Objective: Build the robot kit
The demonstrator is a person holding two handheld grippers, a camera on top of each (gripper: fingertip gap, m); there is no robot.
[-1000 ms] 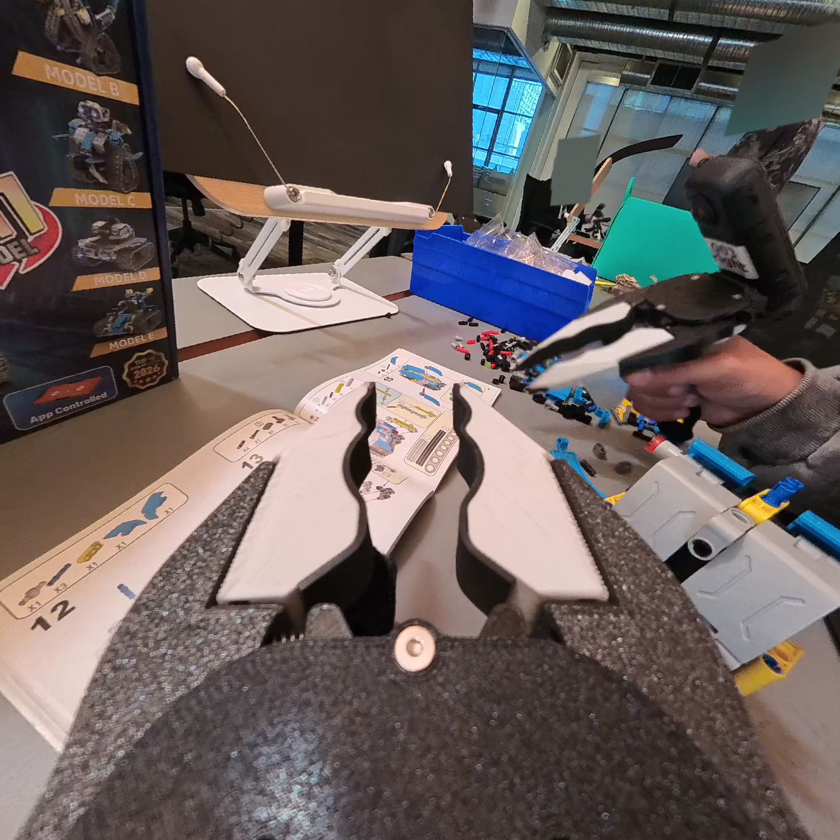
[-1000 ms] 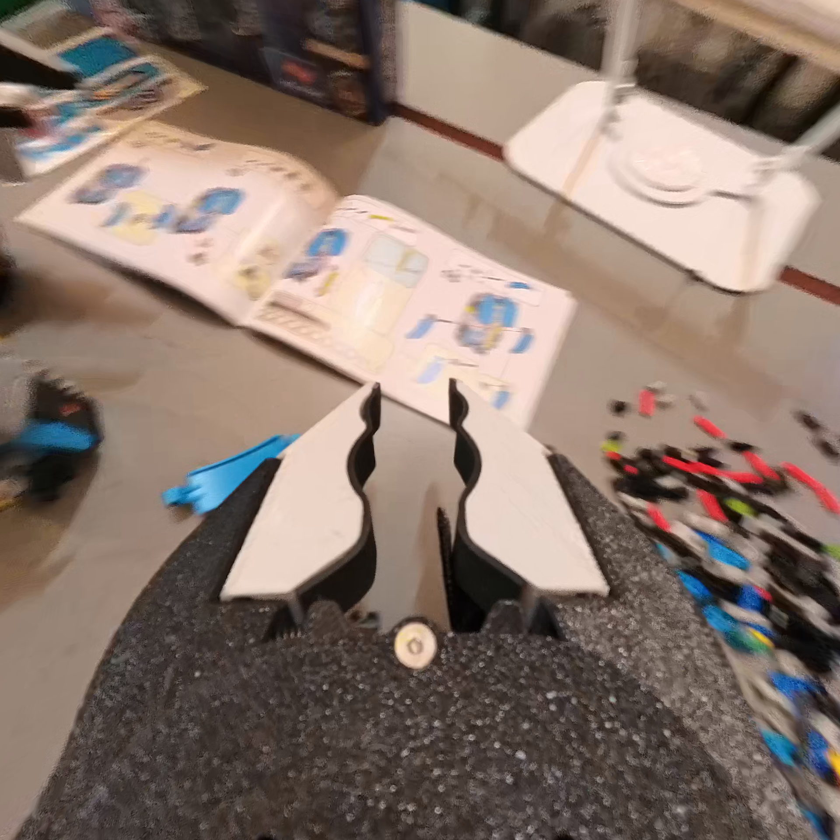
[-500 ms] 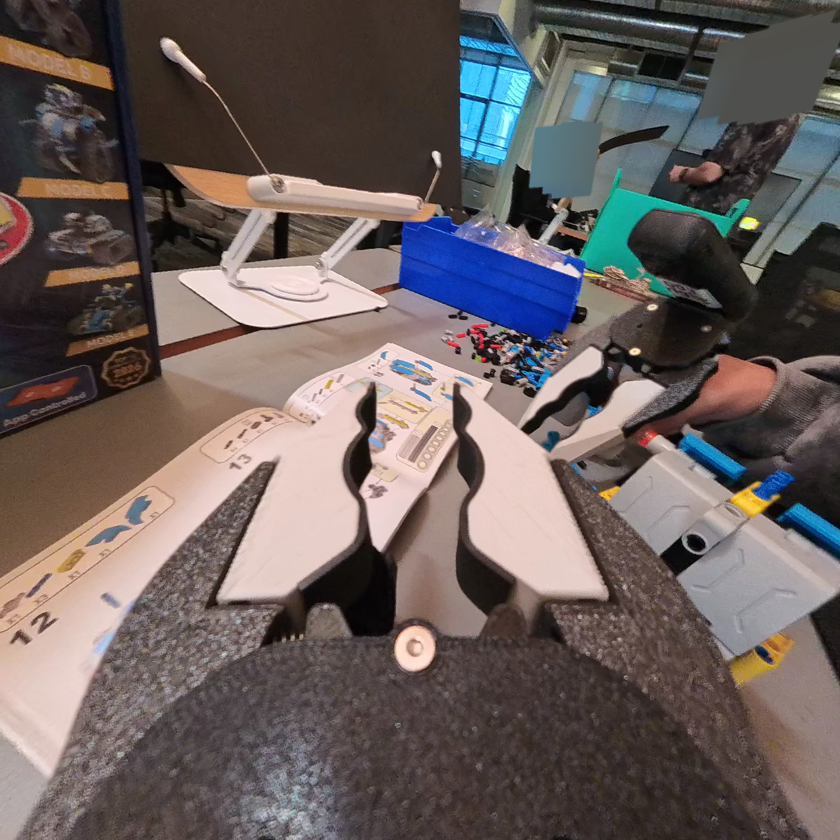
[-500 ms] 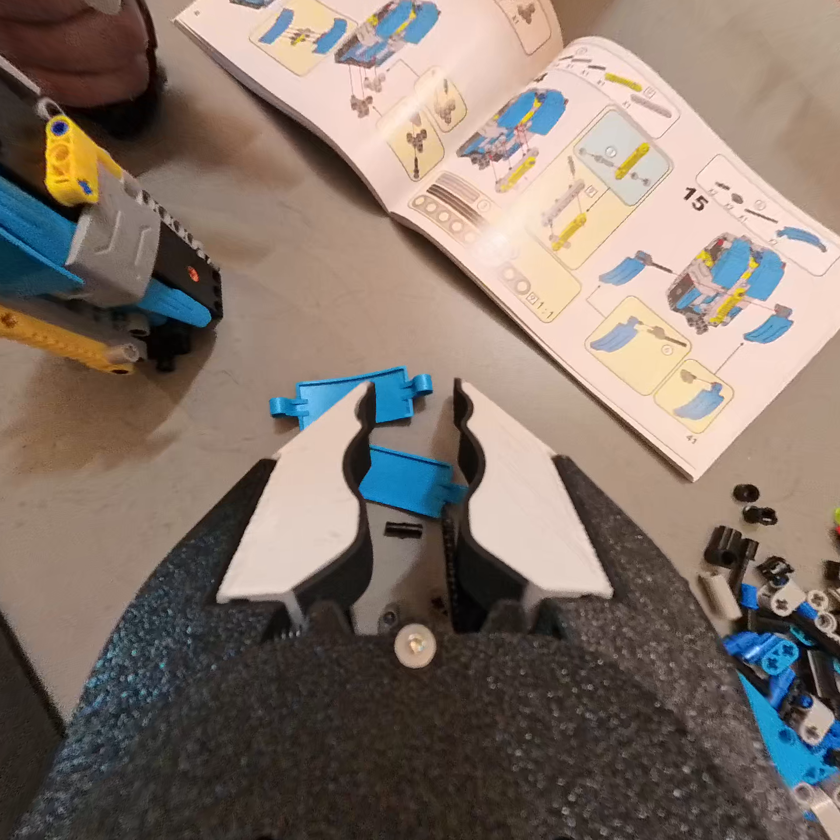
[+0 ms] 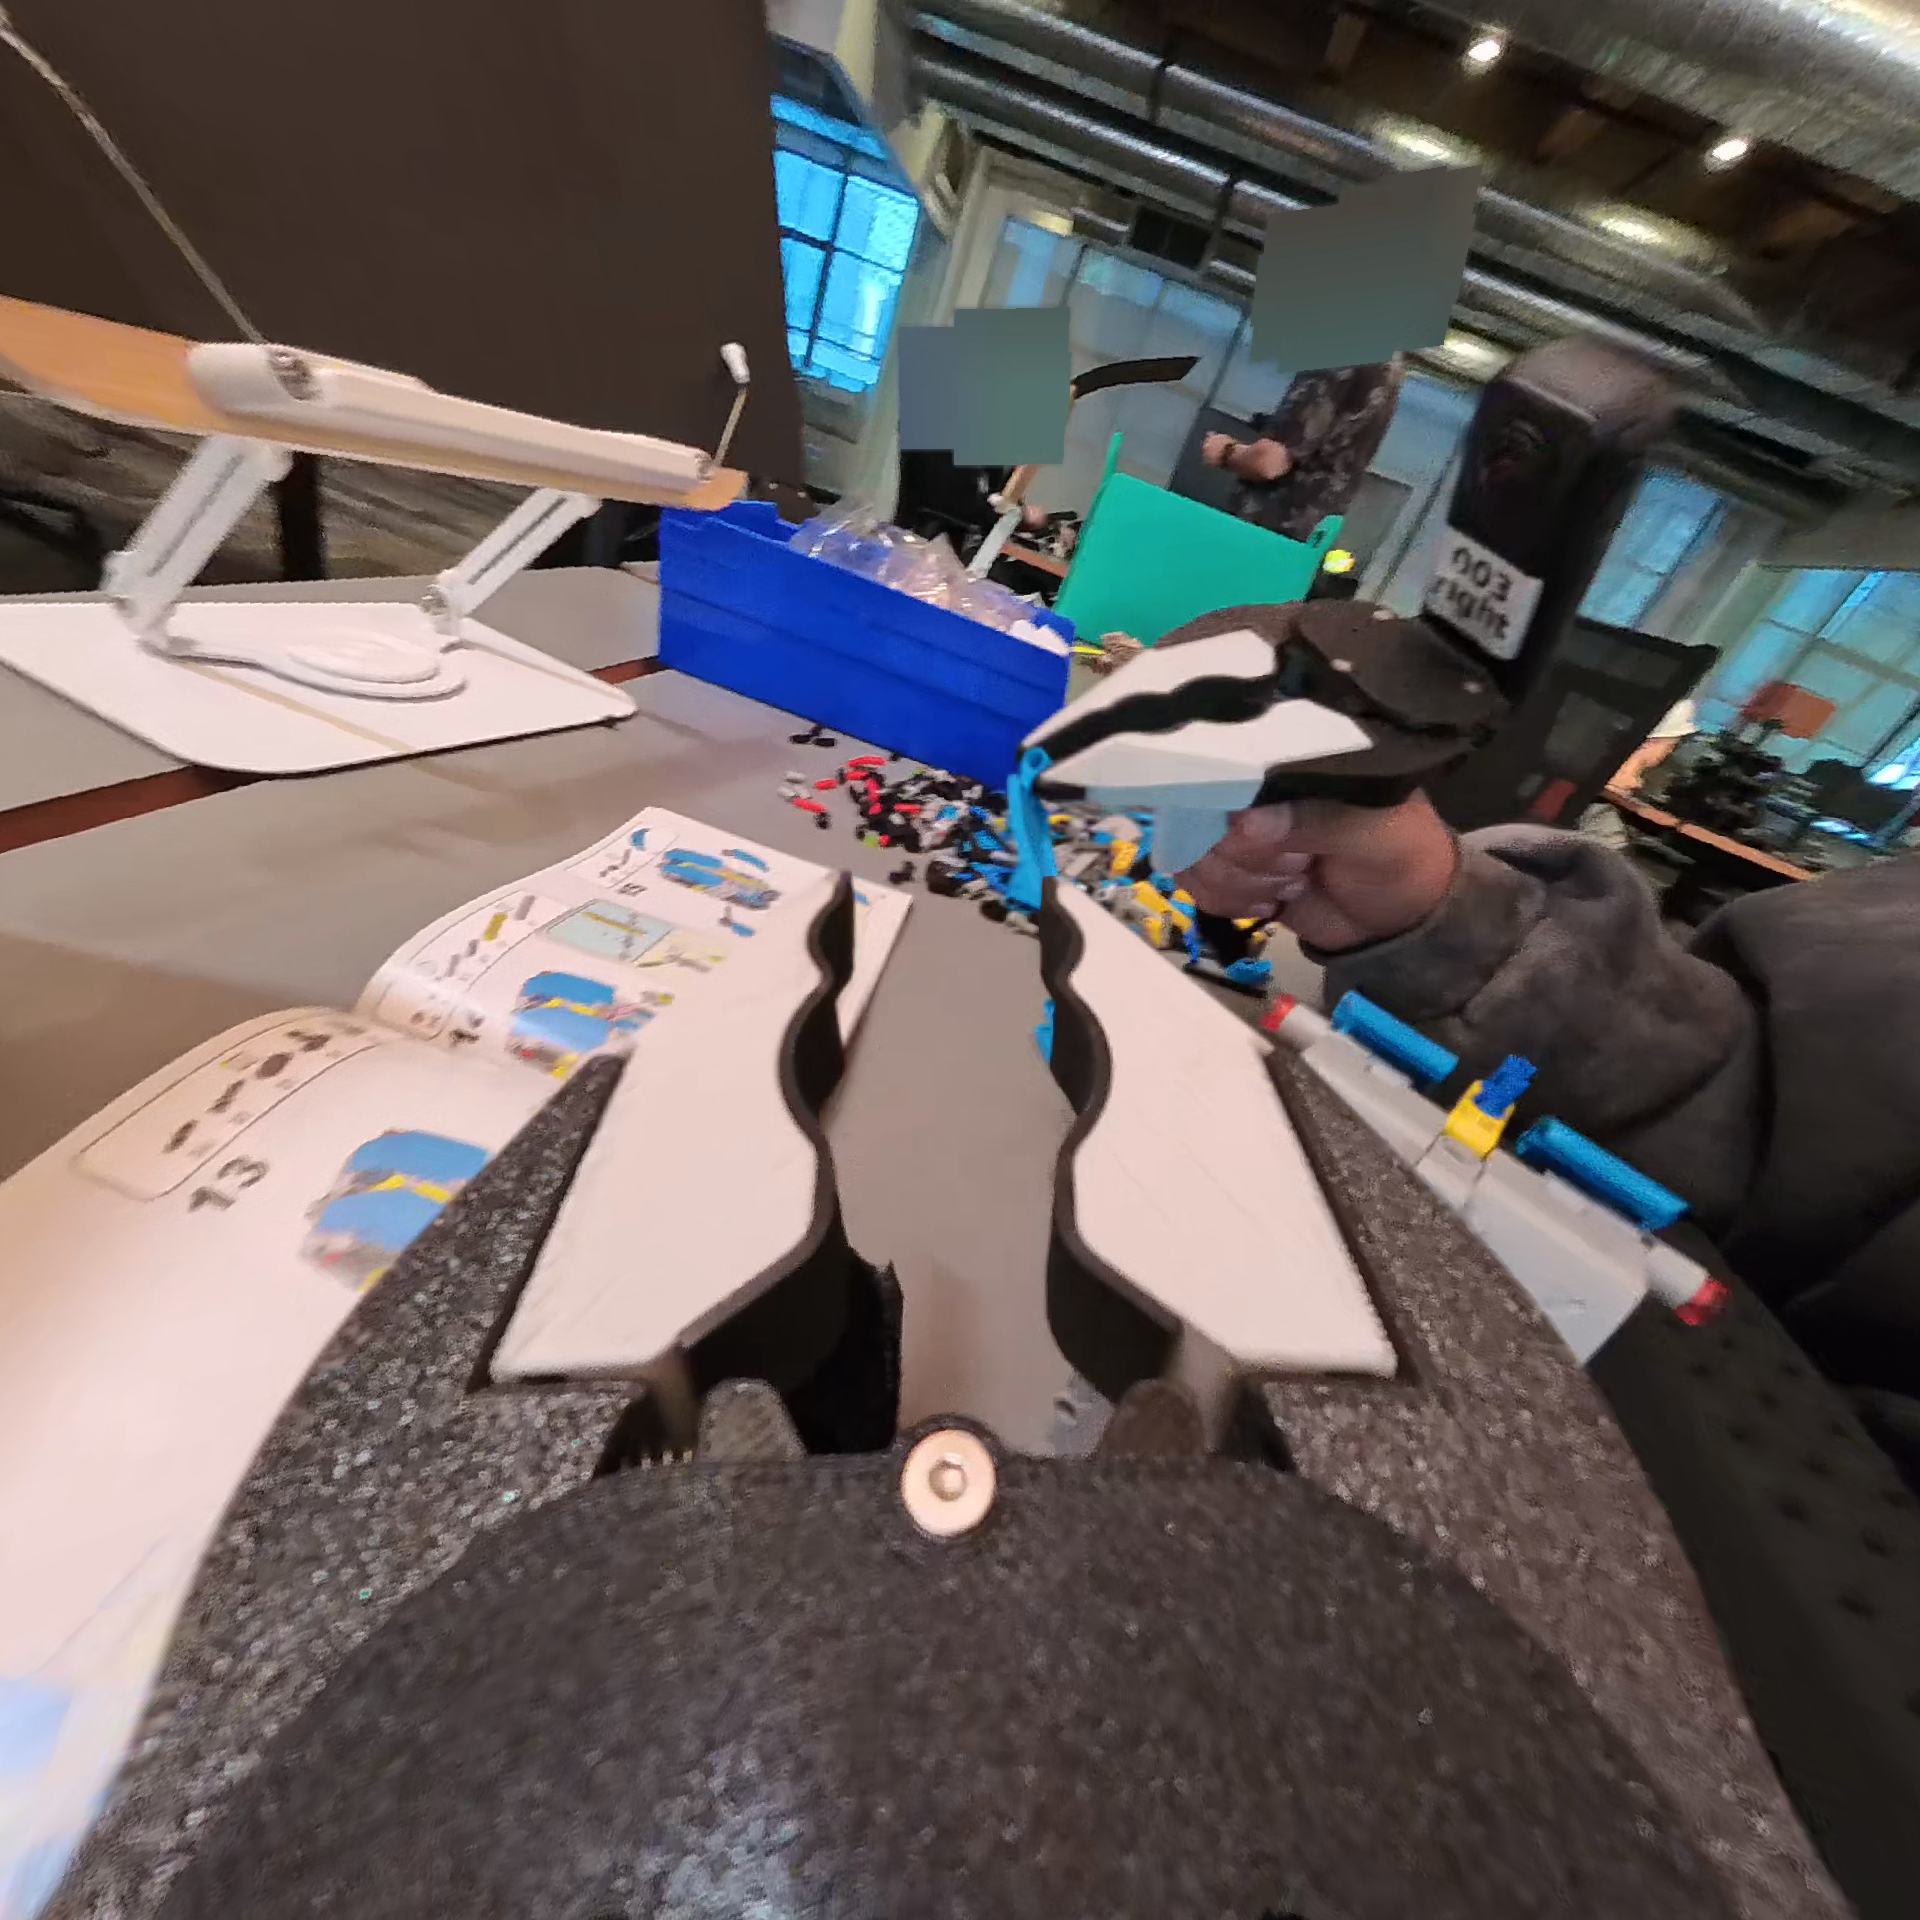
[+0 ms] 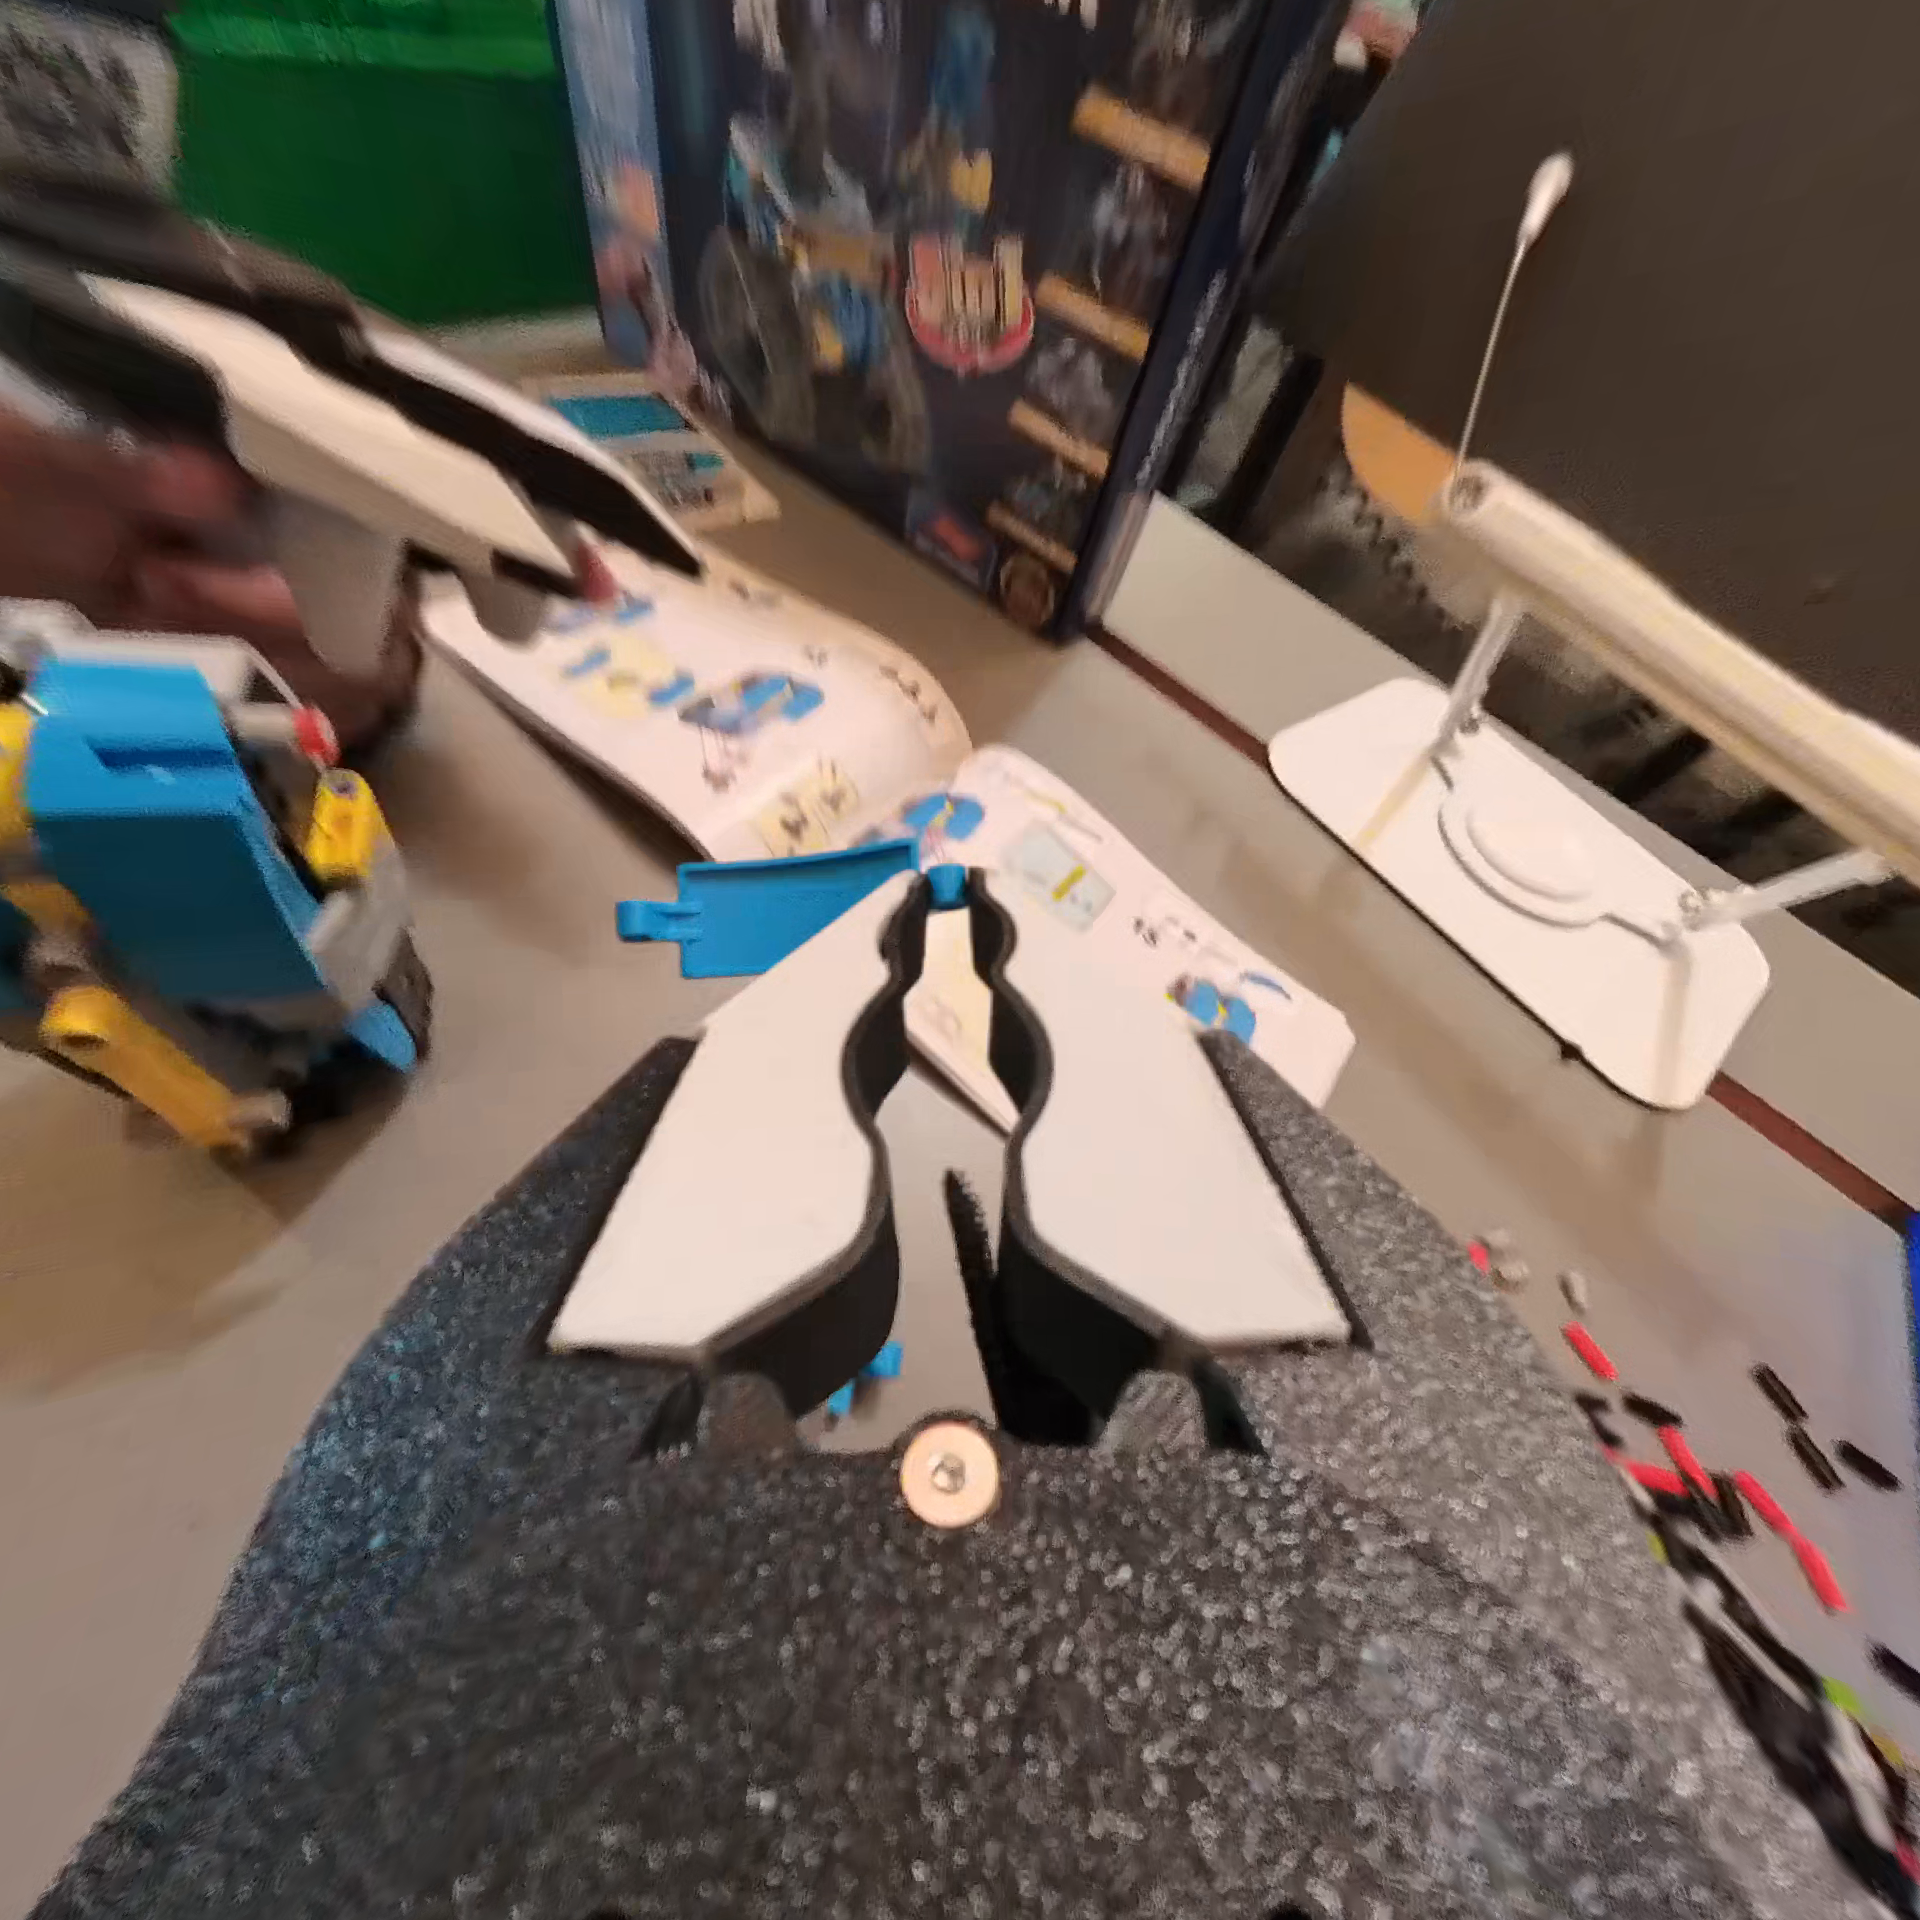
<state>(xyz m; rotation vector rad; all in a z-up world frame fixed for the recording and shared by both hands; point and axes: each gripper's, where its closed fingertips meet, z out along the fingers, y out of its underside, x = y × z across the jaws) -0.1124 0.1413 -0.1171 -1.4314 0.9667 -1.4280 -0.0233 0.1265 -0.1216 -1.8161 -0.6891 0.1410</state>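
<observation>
My right gripper point(image 6: 945, 891) is shut on a flat blue panel piece point(image 6: 769, 906) by its end tab and holds it above the table. The same gripper point(image 5: 1034, 756) shows in the left wrist view with the blue panel point(image 5: 1029, 842) hanging down from its tips. My left gripper point(image 5: 945, 902) is open and empty, above the grey table between the open instruction booklet point(image 5: 582, 966) and the grey, blue and yellow brick model point(image 5: 1496, 1174). The model point(image 6: 177, 914) stands left of the held panel in the right wrist view. The left gripper point(image 6: 623, 540) shows blurred at the upper left there.
A pile of small loose bricks point(image 5: 914, 810) lies in front of a blue bin point(image 5: 852, 644). A white stand point(image 5: 312, 665) sits at the back left. A dark product box point(image 6: 935, 291) stands behind the booklet point(image 6: 790, 748). A person's hand point(image 5: 1309, 862) holds the right gripper. The tips of one gripper are about 10 cm away from the tips of the other.
The right gripper dipped down over blue panels on the table, closed on one and lifted it up. The left gripper stayed open and shifted slightly.
</observation>
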